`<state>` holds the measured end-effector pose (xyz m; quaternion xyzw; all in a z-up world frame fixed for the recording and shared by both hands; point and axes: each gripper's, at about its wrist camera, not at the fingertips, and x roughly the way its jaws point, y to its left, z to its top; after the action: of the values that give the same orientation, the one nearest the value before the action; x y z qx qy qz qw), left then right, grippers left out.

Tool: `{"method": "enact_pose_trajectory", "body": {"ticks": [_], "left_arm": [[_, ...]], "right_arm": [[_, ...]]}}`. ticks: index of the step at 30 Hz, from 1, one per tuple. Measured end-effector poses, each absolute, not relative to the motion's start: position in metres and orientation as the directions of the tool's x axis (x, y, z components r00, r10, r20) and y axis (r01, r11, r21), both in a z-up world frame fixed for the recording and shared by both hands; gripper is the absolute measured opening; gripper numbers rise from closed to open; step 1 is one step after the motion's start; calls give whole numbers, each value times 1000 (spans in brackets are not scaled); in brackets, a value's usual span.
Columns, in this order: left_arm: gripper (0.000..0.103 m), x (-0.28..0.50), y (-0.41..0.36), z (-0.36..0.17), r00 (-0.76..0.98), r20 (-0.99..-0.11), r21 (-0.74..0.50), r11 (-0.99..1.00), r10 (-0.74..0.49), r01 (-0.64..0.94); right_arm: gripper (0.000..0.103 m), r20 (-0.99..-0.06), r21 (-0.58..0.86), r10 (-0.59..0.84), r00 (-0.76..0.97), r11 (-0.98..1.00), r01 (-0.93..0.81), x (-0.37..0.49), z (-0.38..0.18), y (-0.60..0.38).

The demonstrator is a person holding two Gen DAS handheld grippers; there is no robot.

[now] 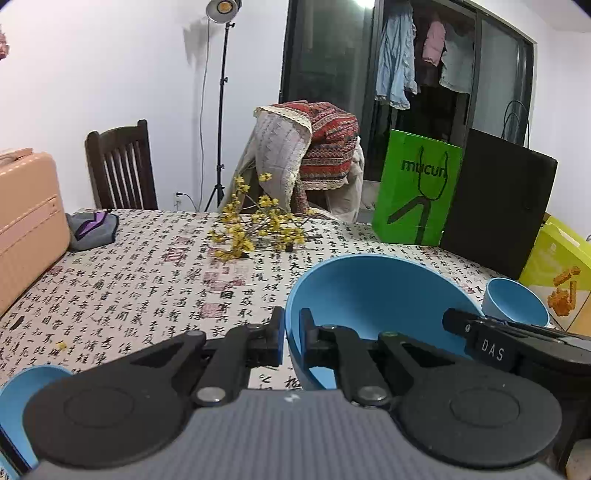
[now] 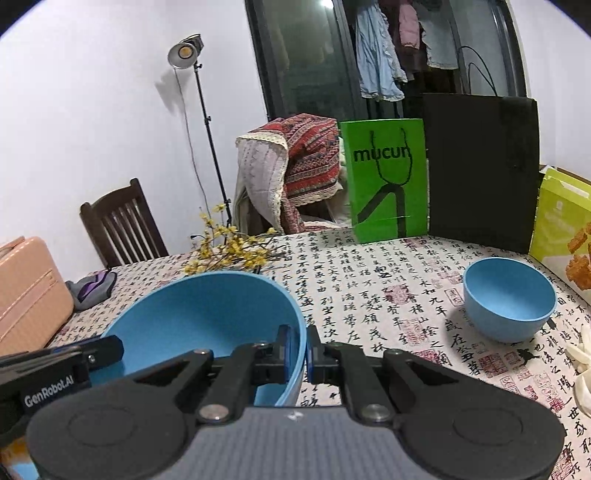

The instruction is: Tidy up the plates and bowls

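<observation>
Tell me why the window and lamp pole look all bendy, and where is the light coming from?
Left wrist view: the fisheye lens bows the window frame and darkens the corners; the studio lamp glows at the top. Right wrist view: same bending, the lamp pole leans, and the small blue bowl casts a soft shadow on the tablecloth.

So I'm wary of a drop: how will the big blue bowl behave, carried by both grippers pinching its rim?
The big blue bowl looks like thin matte plastic, so probably light and not brittle. The left gripper and right gripper pinch opposite rim edges; the smooth wall may slip or flex if they pull apart. It looks empty, so nothing to spill.
</observation>
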<state>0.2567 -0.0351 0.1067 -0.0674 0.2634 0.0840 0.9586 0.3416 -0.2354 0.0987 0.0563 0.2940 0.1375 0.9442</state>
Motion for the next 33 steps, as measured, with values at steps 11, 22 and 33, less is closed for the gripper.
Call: {"method": "enact_pose_trajectory", "body": {"ticks": [11, 22, 33], "left_arm": [[8, 233, -16, 104, 837, -523, -92, 965, 163, -245], [8, 214, 6, 103, 830, -518, -96, 950, 207, -297], [8, 194, 33, 101, 817, -516, -96, 931, 256, -352]], "right_arm": [[8, -539, 187, 333, 773, 943, -275, 328, 97, -214], [8, -536, 203, 384, 752, 923, -327, 319, 95, -190], [8, -536, 211, 434, 724, 899, -383, 311, 91, -158]]}}
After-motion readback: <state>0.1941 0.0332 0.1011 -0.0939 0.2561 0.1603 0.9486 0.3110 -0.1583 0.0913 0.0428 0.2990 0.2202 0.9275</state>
